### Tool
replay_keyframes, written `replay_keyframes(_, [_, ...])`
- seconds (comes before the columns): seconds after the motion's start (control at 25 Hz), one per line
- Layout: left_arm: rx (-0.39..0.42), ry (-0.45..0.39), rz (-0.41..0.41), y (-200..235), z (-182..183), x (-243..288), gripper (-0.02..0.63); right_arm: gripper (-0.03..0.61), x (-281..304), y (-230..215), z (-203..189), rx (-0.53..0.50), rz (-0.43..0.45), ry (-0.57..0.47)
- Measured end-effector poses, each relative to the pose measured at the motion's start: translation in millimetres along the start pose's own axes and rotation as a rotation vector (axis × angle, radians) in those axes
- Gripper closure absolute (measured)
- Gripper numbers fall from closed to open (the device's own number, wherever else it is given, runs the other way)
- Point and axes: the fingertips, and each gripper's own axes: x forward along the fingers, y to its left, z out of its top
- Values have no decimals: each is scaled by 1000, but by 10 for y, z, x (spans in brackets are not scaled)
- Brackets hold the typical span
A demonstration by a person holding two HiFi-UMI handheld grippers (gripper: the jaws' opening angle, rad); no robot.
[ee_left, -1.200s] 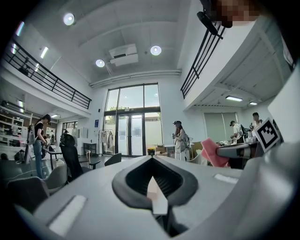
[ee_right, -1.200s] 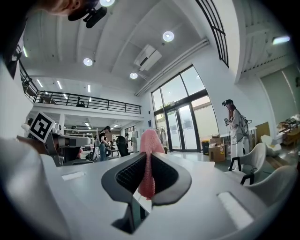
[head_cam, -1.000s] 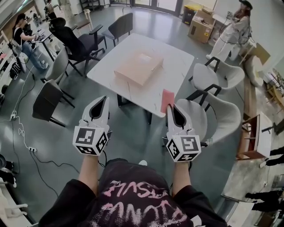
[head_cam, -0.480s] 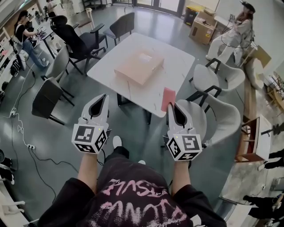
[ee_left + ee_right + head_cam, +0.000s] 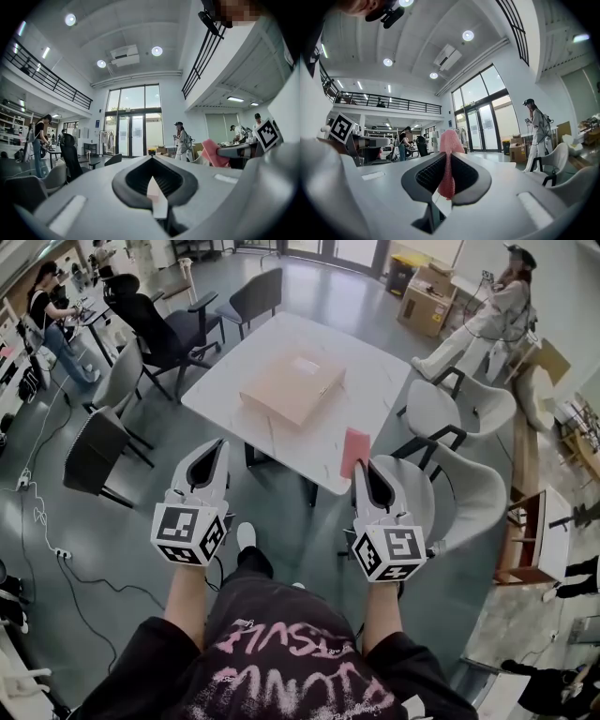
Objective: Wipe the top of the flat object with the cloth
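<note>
Right hand-held gripper [image 5: 362, 466] clamps pink cloth [image 5: 354, 450]; left hand-held gripper [image 5: 221, 444] closed.

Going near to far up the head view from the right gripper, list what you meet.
The right gripper, shut on the cloth → pink cloth → white table → flat cardboard box → dark chair beyond the table.

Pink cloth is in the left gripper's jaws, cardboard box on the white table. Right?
No. The pink cloth is pinched by the right gripper, not the left gripper; the right gripper view shows it between the jaws. The cardboard box is on the white table.
</note>
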Motion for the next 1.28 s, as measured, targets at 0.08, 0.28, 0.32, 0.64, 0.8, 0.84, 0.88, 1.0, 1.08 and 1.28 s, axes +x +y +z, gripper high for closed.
replay_keyframes(0.08, [3,3,-2,18,-4,31,614,537,37,-9,-8,2,-3,4])
replay_keyframes(0.28, [4,12,-6,61,-45,124,614,537,111,-42,-62,10,-7,17])
replay_keyframes(0.32, [4,15,-8,67,-54,146,614,537,127,-56,-67,12,-11,19])
replay_keyframes(0.64, [-11,29,-24,243,-157,353,614,537,343,-74,-105,19,-32,27])
replay_keyframes(0.8, [-25,33,-31,353,-202,504,614,537,482,-110,-116,16,-47,36])
replay_keyframes(0.84, [-28,34,-34,379,-219,546,614,537,518,-119,-126,16,-52,39])
replay_keyframes(0.88, [-31,36,-38,404,-238,587,614,537,554,-128,-138,16,-58,42])
replay_keyframes(1.0, [-41,43,-50,475,-301,720,614,537,672,-158,-155,19,-71,47])
replay_keyframes(1.08, [-45,49,-59,531,-334,816,614,537,763,-174,-141,25,-79,42])
replay_keyframes(1.28, [-60,61,-74,757,-388,1072,614,537,1052,-169,-134,25,-96,51])
